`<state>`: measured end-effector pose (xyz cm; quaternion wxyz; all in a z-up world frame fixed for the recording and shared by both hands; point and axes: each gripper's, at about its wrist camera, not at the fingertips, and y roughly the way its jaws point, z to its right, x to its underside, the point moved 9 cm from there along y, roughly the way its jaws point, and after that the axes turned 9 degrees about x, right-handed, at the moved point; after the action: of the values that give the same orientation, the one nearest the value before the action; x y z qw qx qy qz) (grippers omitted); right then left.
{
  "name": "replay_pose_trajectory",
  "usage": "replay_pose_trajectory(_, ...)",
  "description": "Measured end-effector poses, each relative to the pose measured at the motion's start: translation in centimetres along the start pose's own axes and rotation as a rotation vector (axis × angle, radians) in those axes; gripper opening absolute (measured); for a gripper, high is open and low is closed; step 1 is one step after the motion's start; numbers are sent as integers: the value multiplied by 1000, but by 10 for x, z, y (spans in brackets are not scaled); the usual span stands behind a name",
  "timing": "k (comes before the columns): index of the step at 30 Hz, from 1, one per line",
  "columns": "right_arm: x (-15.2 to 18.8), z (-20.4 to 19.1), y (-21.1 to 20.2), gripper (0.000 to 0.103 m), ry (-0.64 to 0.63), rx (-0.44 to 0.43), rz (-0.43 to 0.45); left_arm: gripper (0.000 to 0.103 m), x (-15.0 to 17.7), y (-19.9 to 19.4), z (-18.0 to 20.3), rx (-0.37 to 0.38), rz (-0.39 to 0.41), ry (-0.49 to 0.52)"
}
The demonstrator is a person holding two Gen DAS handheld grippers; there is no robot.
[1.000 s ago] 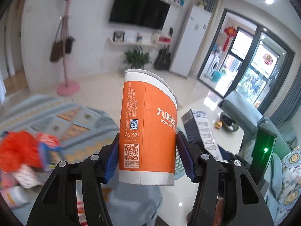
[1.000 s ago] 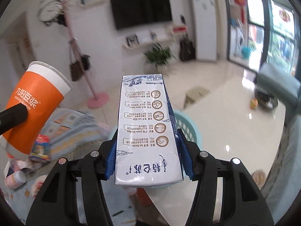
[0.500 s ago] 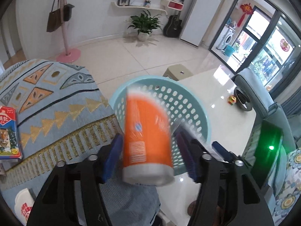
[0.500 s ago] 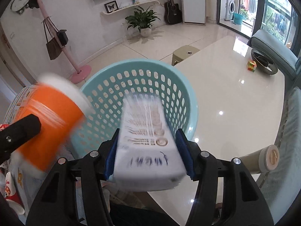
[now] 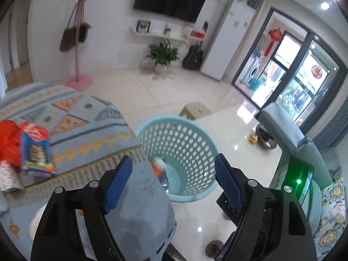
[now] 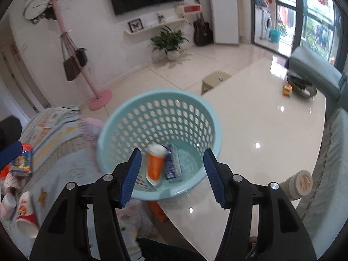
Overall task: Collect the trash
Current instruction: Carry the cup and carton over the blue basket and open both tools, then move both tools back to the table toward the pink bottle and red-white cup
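Orange cup [image 6: 154, 165], carton [image 6: 173, 163] inside basket [image 6: 121, 113]

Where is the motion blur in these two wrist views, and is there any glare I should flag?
Right wrist view: the orange cup inside the blue basket is smeared, the basket's left rim soft; ceiling lights glint on the glossy white table. Left wrist view: the packets on the patterned cloth are blurred, the window overexposed. Fisheye bending in both.

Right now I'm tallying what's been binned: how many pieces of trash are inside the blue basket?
2. An orange cup stands on the left of the basket floor, and a blue-and-white carton lies beside it on the right. The near wall could hide something smaller.
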<state>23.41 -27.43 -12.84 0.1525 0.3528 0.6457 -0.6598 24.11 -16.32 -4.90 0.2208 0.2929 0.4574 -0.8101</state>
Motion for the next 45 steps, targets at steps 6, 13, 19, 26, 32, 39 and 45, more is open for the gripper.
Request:
replay_pose_trajectory(6,-6,-48,-75,56,-92,-93,176,76,-9,-84,-12,-56,176,46)
replay_pose_trajectory(13,20,-125,-137,56,-238,-242,279,76,-10,-169,-44,-113,311,67)
replay_pose_trajectory(19,59,-172,-153,56,-340,-310,283,76,5,-211,-107,-184,343,29)
replay_pose_trajectory(26,97,-199,-136,56,-410,-302,207,76,36,-236,-205,-315,274,-31)
replay_pose_trajectory(32,113,-212,-123,56,-436,-301,167,76,61,-260,-278,-390,181,-41)
replay_pose_trajectory(39,120,-222,-116,56,-449,-304,140,76,92,-263,-325,-341,78,-90)
replay_pose_trajectory(45,125,-222,-106,56,-452,-317,88,76,106,-250,-321,-322,14,-75)
